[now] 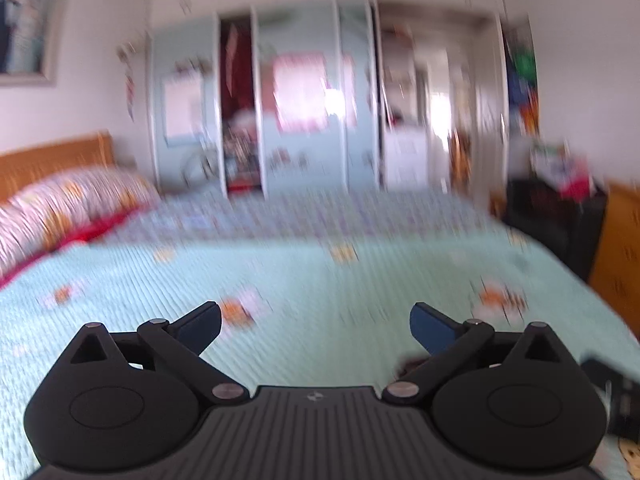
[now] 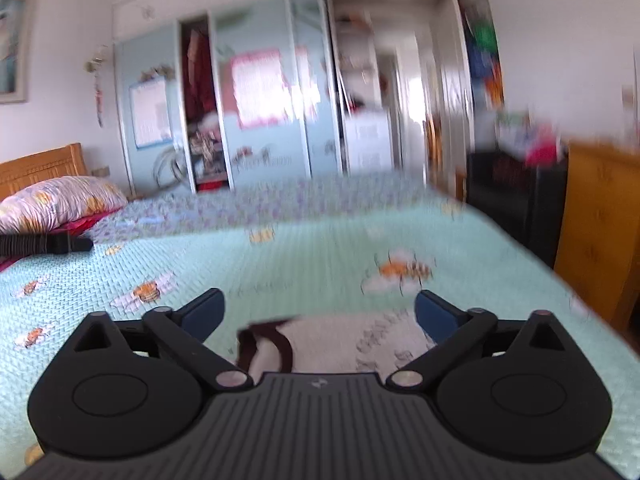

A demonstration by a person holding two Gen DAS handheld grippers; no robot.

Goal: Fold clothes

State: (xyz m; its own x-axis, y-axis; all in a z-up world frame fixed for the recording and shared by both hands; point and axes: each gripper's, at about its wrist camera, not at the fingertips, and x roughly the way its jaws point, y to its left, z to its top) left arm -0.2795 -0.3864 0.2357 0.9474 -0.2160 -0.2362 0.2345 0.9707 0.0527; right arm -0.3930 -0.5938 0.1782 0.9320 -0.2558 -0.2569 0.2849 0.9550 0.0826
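Both views are blurred by motion. A white garment [image 2: 340,340] with a dark collar and grey print lies on the mint bedspread [image 2: 320,248], just below and between the fingers of my right gripper [image 2: 319,318]. That gripper stands wide open, its blue pads apart with nothing between them. My left gripper [image 1: 315,326] is also wide open over bare bedspread [image 1: 304,272], holding nothing. The left gripper's black body [image 2: 44,244] shows at the left edge of the right wrist view, and the right gripper's body [image 1: 616,396] shows at the lower right of the left wrist view.
A patterned pillow [image 1: 68,204] rests against the wooden headboard [image 1: 52,160] at the left. A wardrobe [image 1: 320,100] with sliding doors fills the far wall. A dark stand [image 2: 516,188] and a wooden cabinet [image 2: 600,220] stand right of the bed.
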